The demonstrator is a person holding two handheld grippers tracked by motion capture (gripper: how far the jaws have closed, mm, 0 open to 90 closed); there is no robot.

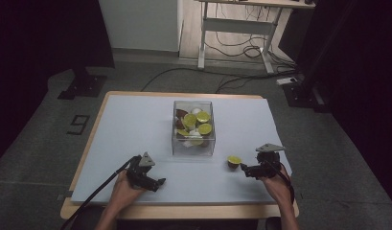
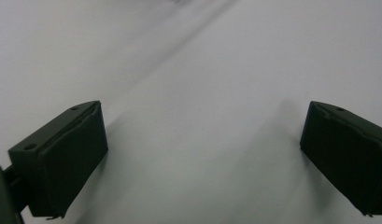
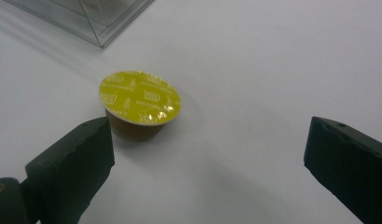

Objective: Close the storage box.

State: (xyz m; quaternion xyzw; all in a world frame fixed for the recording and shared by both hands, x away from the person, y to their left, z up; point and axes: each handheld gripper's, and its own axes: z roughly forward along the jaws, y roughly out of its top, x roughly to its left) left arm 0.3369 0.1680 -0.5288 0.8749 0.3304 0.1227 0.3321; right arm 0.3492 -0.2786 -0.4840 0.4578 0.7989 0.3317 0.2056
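One coffee capsule [image 3: 139, 111] (yellow foil lid up, brown cup) stands on the desk [image 1: 126, 124] at about 11 o'clock from the right gripper [image 3: 207, 163], just off its left jaw, not yet between them; jaws wide apart, holding nothing. The left gripper [image 1: 155, 183] is farther off, jaws likewise apart, empty
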